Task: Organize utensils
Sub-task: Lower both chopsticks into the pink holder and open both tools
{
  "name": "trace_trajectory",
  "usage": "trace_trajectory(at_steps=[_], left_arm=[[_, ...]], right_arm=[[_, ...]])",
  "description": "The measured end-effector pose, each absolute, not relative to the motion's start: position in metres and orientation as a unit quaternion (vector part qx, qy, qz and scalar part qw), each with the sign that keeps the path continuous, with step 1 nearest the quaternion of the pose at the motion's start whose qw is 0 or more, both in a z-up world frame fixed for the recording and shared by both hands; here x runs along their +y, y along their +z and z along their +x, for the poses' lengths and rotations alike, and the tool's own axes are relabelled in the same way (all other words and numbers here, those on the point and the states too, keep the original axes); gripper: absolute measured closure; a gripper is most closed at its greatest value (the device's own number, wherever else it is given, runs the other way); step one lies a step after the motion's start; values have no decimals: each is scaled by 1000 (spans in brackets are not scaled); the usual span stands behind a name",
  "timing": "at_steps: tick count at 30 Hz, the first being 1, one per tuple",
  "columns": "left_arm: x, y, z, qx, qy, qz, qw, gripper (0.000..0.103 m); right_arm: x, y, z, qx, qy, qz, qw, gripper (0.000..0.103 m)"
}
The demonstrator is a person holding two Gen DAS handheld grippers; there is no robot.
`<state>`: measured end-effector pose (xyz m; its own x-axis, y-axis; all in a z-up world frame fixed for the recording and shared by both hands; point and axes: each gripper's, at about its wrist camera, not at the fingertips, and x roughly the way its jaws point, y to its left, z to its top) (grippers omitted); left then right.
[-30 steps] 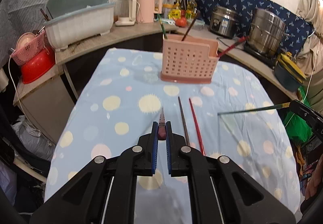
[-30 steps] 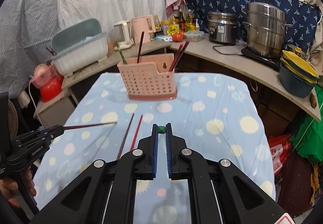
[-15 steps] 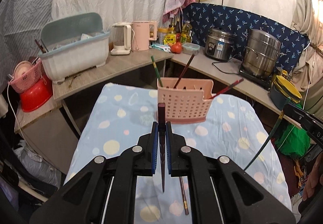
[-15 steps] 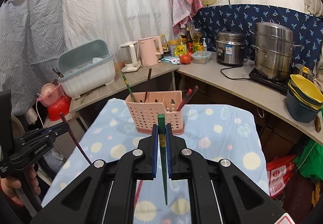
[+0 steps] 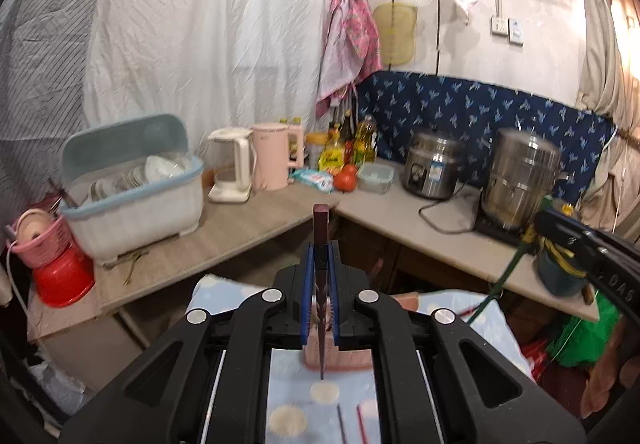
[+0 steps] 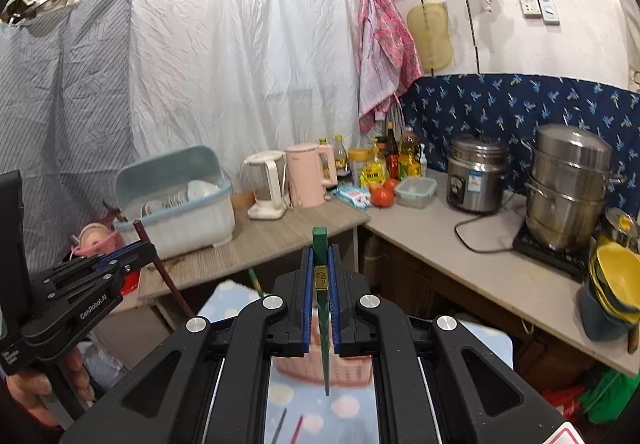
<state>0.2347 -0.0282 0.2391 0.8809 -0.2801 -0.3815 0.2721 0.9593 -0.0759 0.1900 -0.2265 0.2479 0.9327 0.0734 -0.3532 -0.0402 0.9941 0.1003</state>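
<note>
My left gripper [image 5: 320, 264] is shut on a dark maroon chopstick [image 5: 321, 228], held upright with its tip down over the pink utensil basket [image 5: 352, 360]. My right gripper [image 6: 320, 268] is shut on a green chopstick [image 6: 319, 244], also upright, tip down over the same basket [image 6: 344, 372]. Both grippers are raised above the table. Two chopsticks, one dark [image 5: 341, 422] and one red [image 5: 362, 424], lie on the blue dotted cloth [image 5: 288, 396]. The right gripper shows at the right of the left wrist view [image 5: 538, 228]; the left gripper shows at the left of the right wrist view [image 6: 140, 248].
A counter [image 5: 248, 228] runs behind the table with a dish box [image 5: 136, 196], two kettles [image 5: 272, 160], bottles, a rice cooker [image 5: 434, 172] and a steel steamer pot [image 5: 520, 184]. A red bowl [image 5: 60, 276] sits at the left. Stacked bowls [image 6: 616, 284] stand at the right.
Both grippers have lifted and tilted upward with their chopsticks held upright. The basket has dropped low in both views, mostly behind the grippers.
</note>
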Motion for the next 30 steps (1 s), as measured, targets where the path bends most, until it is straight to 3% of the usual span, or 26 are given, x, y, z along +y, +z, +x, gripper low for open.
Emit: trace_trajectory(at_steps=[9,25,26,27,28,29,30], left_arm=[[-46,242,302,186,-127,-10,974,96],[-45,143,349,270,-118,-10,956,95],[-44,141,348,268,-115,-12,957,89],[-42,140,345,266,-111,-16,957,80],[-41,140,343,262,-102,-19,959,55],[-40,141,340,255,-95,-22,962,45],[-38,142,335,244,-88,-22,965,44]], right_arm=[[-216,249,267,172,29,51,983,96],[-211,133,315,276,12,38,960,94],[-212,132,313,273,6,35,961,83],[-212,132,310,270,-1,33,962,58],[-213,134,306,263,-7,33,964,47],[-214,135,302,254,-9,34,967,40],[-215,138,297,244,-12,33,969,40]])
